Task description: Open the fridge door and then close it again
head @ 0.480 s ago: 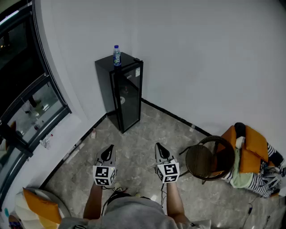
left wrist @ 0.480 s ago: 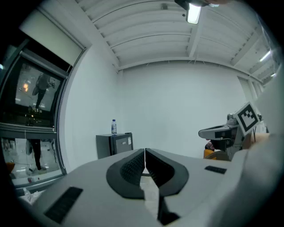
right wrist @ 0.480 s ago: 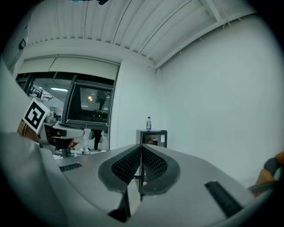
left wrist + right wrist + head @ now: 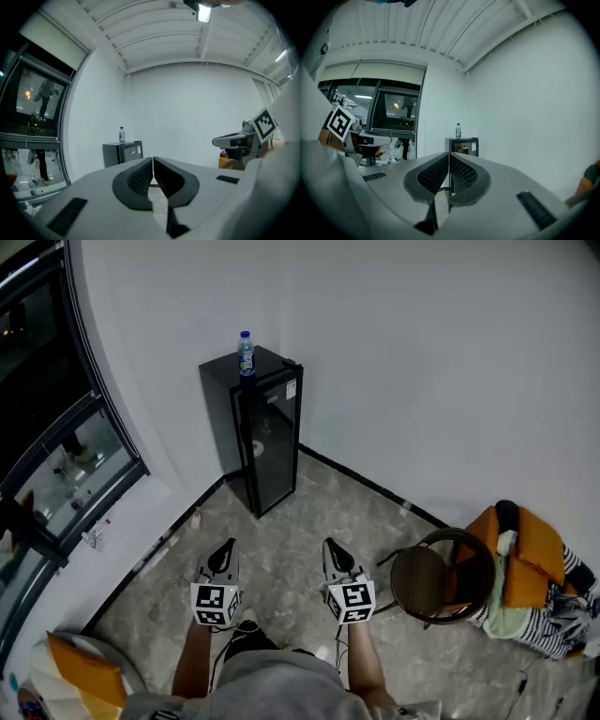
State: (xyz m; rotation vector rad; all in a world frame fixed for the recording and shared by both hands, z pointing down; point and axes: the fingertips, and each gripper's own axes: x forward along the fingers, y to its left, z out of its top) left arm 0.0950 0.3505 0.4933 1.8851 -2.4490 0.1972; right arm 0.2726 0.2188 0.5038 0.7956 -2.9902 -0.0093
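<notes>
A small black fridge (image 4: 258, 432) with a glass door (image 4: 275, 442) stands in the corner against the white wall, its door closed. A water bottle (image 4: 246, 354) stands on top of it. The fridge (image 4: 123, 151) also shows far ahead in the left gripper view and the fridge (image 4: 462, 146) in the right gripper view. My left gripper (image 4: 225, 550) and right gripper (image 4: 333, 548) are held side by side over the floor, well short of the fridge. Both are shut with nothing between the jaws.
A round dark stool (image 4: 437, 576) stands right of my right gripper, with orange cushions and striped cloth (image 4: 530, 577) beyond it. A dark window (image 4: 47, 427) runs along the left wall. An orange cushion (image 4: 84, 671) lies at the lower left. Grey tiled floor (image 4: 300, 512) lies between me and the fridge.
The view has shifted slightly closer to the fridge. Both grippers keep the same side-by-side pose.
</notes>
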